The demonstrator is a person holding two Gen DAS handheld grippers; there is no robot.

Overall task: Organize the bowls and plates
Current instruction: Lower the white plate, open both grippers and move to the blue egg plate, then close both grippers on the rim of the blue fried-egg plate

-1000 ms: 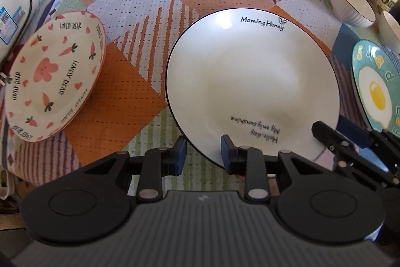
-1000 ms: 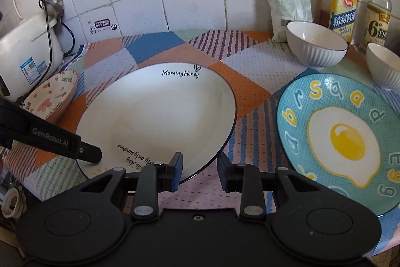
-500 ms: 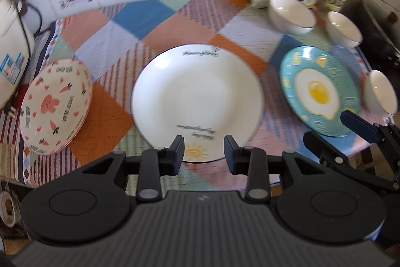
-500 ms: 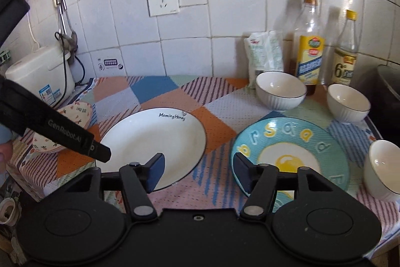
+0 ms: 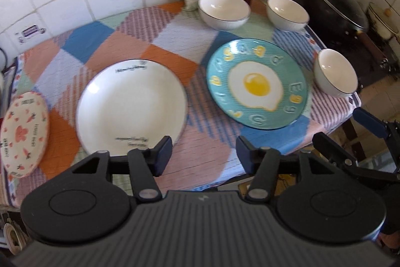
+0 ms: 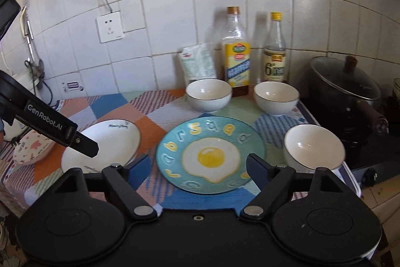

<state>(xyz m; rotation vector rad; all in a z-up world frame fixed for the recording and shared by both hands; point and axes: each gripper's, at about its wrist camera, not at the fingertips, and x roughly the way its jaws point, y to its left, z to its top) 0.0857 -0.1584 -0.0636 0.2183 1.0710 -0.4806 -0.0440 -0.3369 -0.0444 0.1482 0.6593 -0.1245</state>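
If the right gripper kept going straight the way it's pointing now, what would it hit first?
Most likely the blue egg plate: it lies straight ahead between the open, empty jaws of the right gripper. The exact spot on the plate is hard to judge in this view.

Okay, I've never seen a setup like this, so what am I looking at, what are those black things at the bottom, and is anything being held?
No robot here: a person holds a two-finger gripper in each hand, each with a camera looking along its fingers. One picture is from the left gripper, the other from the right gripper. Both have just been opening and hold nothing. On the patchwork tablecloth lie a white plate, a blue fried-egg plate, a small pink-patterned plate and three white bowls. Two bottles and a bag stand by the tiled wall; a black lidded pot sits at the right.
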